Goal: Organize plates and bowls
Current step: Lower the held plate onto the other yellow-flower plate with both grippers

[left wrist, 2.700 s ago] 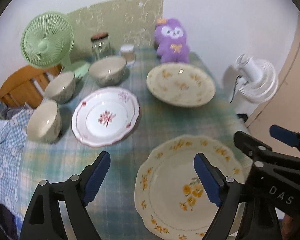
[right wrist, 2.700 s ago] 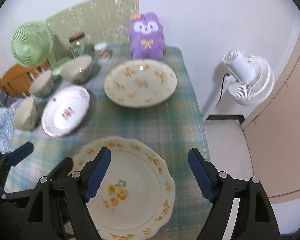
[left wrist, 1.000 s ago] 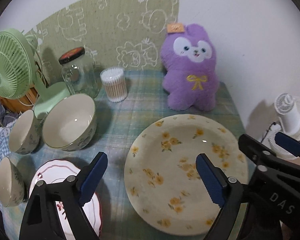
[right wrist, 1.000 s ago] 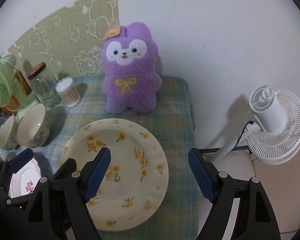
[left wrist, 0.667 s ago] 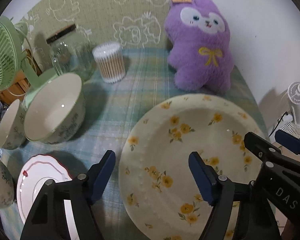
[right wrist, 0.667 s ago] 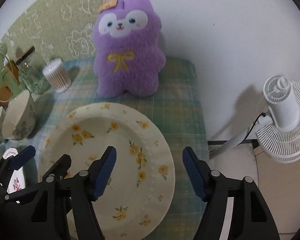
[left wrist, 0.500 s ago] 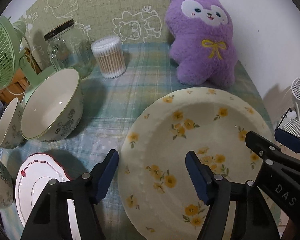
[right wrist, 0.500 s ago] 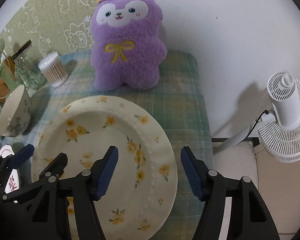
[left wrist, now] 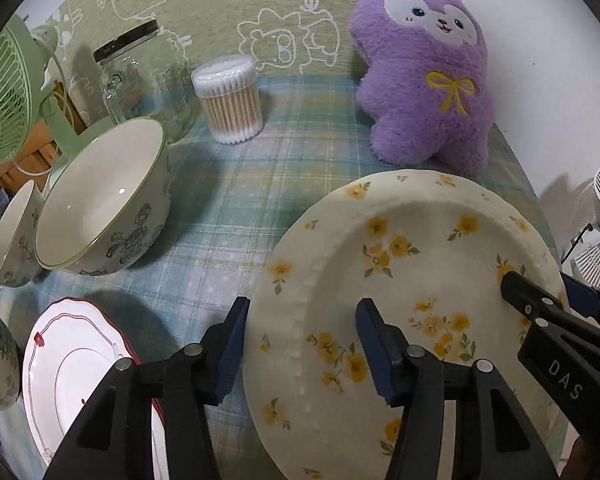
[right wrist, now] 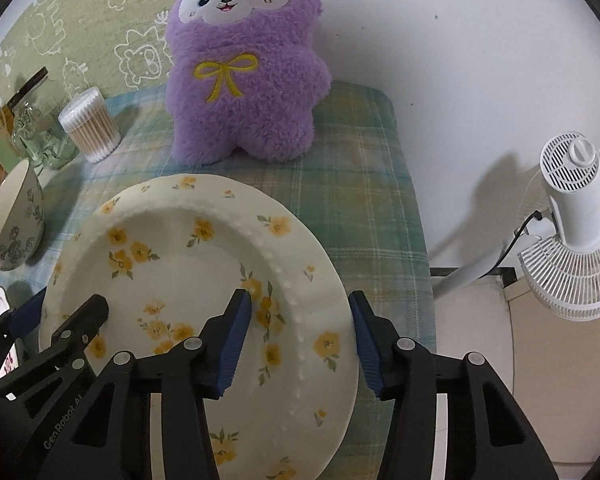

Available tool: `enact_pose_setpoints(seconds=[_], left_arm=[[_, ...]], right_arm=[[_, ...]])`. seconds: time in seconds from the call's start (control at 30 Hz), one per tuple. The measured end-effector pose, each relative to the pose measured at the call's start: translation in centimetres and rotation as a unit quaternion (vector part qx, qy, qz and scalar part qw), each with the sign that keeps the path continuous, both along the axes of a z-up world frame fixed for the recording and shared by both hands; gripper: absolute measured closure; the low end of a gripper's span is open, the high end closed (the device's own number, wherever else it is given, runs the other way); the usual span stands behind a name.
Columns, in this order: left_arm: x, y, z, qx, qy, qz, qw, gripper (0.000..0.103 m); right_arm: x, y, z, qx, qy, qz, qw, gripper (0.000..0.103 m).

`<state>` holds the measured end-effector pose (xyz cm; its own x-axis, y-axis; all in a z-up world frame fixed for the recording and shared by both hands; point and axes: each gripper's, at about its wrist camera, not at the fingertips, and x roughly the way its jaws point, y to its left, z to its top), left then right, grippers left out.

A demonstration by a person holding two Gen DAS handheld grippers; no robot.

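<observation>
Both grippers are now sitting lower and closer over the yellow-flowered plate [left wrist: 400, 280] at the table's right edge than a second ago, when they were hanging above it. The left gripper [left wrist: 300, 344] is closing, its jaws narrower than before and straddling the plate's left rim, one finger outside it and one over the well. The right gripper [right wrist: 300, 332] is closing likewise across the plate's right rim. Whether any pad is already pressing the rim is not clear. The nearer flowered plate seen earlier is no longer showing in either view.
</observation>
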<state>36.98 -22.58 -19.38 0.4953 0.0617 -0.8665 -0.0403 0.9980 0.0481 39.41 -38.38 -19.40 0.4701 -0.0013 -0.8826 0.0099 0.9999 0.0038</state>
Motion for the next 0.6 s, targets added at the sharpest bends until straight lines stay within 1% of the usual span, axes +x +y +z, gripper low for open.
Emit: enact_pose_setpoints(seconds=[0.13,0.2,0.4,0.6], left_arm=[[0.2,0.2,0.0,-0.006,0.005,0.014,0.9999,0.049],[0.2,0.3,0.1,-0.007,0.004,0.015,0.9999,0.05],[-0.4,-0.3,0.5,0.002,0.005,0.007,1.0,0.051],[-1.2,-0.4,1.1,0.0,0.007,-0.001,1.0,0.052]], right_arm=[[0.1,0.3,0.2,-0.012,0.007,-0.001,1.0,0.049],[0.2,0.3,0.3,-0.009,0.012,-0.003,1.0,0.049],[-0.3,0.1,0.7,-0.015,0.015,-0.016,1.0,0.049],[-1.1,-0.1,1.2,-0.013,0.021,-0.021,0.999,0.049]])
